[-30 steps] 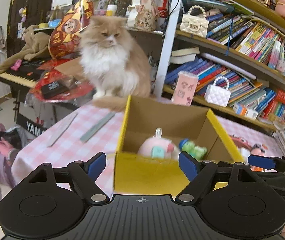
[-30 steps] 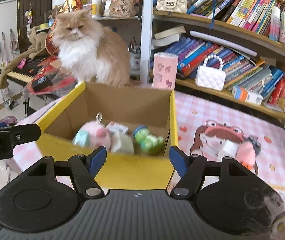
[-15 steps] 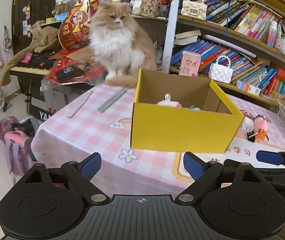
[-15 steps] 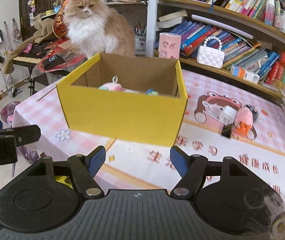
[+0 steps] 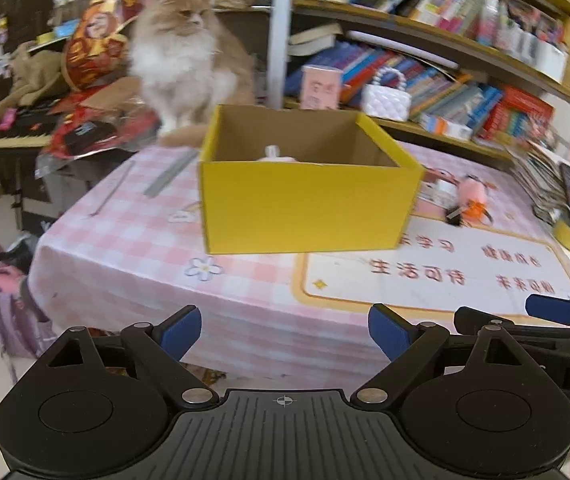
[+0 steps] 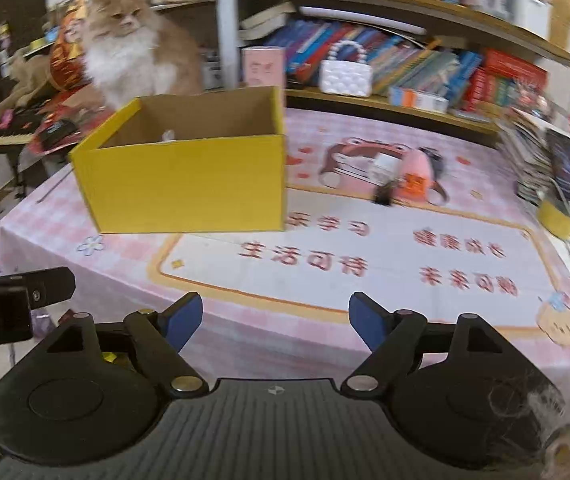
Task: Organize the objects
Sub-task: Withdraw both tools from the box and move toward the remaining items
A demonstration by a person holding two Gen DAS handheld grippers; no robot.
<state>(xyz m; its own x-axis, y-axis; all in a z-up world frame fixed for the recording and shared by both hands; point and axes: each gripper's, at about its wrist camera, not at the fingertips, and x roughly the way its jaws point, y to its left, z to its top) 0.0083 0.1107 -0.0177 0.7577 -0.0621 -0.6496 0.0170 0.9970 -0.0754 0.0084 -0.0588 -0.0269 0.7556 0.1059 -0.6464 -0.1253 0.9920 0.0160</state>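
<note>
the yellow box [image 5: 309,212] sits on the pink checked tablecloth [image 5: 125,248], well ahead of both claws and touched by neither. from the left wrist view it lies straight ahead of the left gripper [image 5: 285,330], whose blue-tipped fingers [image 5: 181,326] stand wide apart with nothing between them. from the right wrist view the box [image 6: 189,192] lies ahead and to the left of the right gripper [image 6: 275,320], which is likewise spread wide and empty. both claws hang off the near edge of the table.

the box is open-topped cardboard, bright yellow outside and plain brown inside, standing upright and square on the cloth. only the pale top of a pink toy [image 5: 275,155] peeks above its near wall; the rest of the contents are hidden. a fluffy orange and white cat [image 5: 183,56] sits just behind the box. a small pink figure [image 5: 471,194] lies on the cloth to the box's right, apart from it.
</note>
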